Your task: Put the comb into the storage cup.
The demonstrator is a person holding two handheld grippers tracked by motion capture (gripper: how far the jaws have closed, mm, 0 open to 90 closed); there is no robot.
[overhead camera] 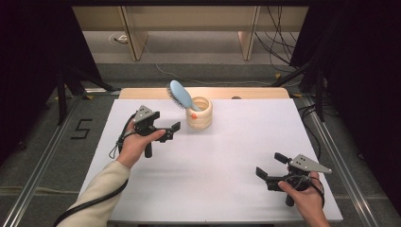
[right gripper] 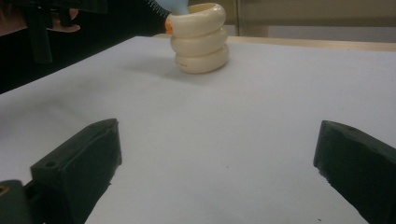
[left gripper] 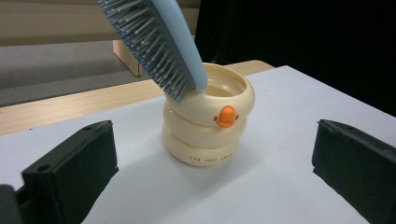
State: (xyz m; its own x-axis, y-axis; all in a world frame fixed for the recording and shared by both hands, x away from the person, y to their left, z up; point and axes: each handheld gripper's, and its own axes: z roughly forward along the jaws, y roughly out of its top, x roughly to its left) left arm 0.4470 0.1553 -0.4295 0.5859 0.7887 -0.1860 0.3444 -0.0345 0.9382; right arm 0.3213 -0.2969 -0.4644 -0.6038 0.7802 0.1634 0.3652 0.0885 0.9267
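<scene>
Cream-coloured ringed cup (overhead camera: 199, 113), three stacked bulges, standing upright toward the far middle of the white desk (overhead camera: 213, 170), with an orange knob on its side and small orange lettering on the lowest ring. Inside it, handle down, a pale blue hairbrush (overhead camera: 181, 95), leaning over the rim toward the far left, grey bristles facing down and left, head well clear of the cup. Just left of the cup, apart from it, left tool (overhead camera: 171, 131) held above the desk with jaws spread wide, gripping nothing, pointed at the cup. Farther out, near the right front corner, right tool (overhead camera: 270, 167) also with jaws wide apart and holding nothing, low over bare desk, well apart from the cup. Beyond the desk's far edge, a strip of pale wood, then grey floor with cables.
</scene>
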